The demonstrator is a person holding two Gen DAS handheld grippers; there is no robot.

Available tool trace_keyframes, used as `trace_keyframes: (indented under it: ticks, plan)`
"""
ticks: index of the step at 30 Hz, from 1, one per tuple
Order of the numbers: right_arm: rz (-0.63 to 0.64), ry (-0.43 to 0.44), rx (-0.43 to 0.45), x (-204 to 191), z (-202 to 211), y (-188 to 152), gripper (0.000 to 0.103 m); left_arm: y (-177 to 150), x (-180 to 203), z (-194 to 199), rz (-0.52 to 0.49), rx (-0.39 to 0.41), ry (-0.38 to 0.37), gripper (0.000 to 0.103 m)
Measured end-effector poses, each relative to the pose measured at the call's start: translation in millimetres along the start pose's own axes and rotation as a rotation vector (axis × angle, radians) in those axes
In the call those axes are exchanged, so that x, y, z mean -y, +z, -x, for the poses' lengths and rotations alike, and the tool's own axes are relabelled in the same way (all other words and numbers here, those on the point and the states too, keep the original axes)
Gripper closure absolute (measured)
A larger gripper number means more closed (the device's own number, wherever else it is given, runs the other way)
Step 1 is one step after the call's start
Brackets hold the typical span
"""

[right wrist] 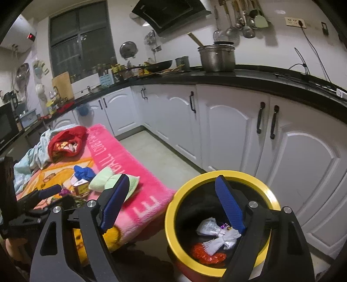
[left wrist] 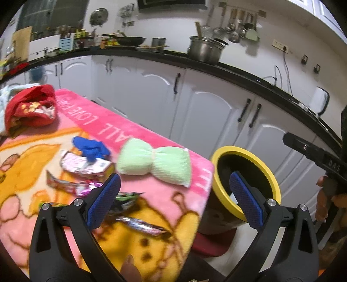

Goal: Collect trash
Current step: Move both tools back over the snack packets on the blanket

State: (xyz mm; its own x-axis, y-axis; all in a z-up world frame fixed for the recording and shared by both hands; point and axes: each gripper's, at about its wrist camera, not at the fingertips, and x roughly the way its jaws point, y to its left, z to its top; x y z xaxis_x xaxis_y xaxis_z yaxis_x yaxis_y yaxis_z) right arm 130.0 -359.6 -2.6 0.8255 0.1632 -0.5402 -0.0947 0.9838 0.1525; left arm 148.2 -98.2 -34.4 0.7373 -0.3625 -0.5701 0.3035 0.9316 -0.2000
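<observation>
Above the bin [right wrist: 173,208], right gripper [right wrist: 173,202] fingers wide, empty

This is a home kitchen. A black surface [right wrist: 249,76] runs along the wall over white cabinets [right wrist: 234,134] with dark handles. On it stand a steel pot [right wrist: 216,57] and a wok [right wrist: 159,65], with bottles and jars beside them. Ladles and spatulas [right wrist: 243,23] hang on the wall, a black range hood [right wrist: 171,13] slants above, and a window [right wrist: 81,39] is set over the far end.
</observation>
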Motion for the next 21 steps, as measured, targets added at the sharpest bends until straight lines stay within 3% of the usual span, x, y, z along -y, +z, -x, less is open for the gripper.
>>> trace_keyframes:
  ticks: [21]
  plan:
    - [0.168, 0.125, -0.076, -88.6, -20.3, -11.0, 0.024, 2.0, -105.6, 39.4, 0.206, 0.074, 0.150, 0.010]
